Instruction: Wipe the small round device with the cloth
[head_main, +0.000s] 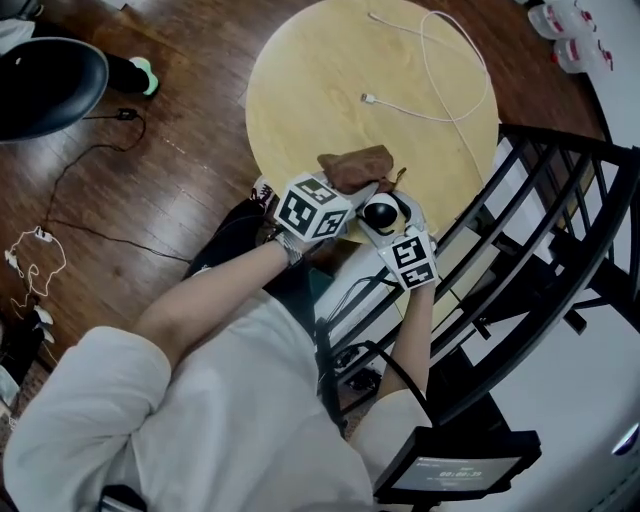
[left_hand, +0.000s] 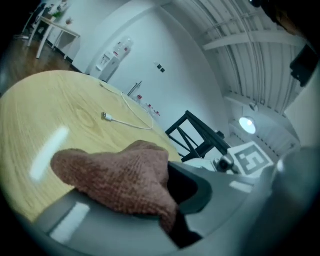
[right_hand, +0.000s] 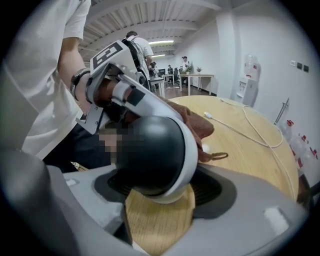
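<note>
While left fingers clamp cloth, small round device sits gripped between right fingers.

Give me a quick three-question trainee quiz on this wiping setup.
1. Which gripper holds the brown cloth? A) left B) right C) neither
2. True or false: the white cable is wrapped around the small round device.
3. Fill in: the device sits between the ___ gripper's jaws.
Key: 1 A, the left gripper grips it. 2 False, the cable lies apart on the round wooden table. 3 Right; the right gripper clamps it.
</note>
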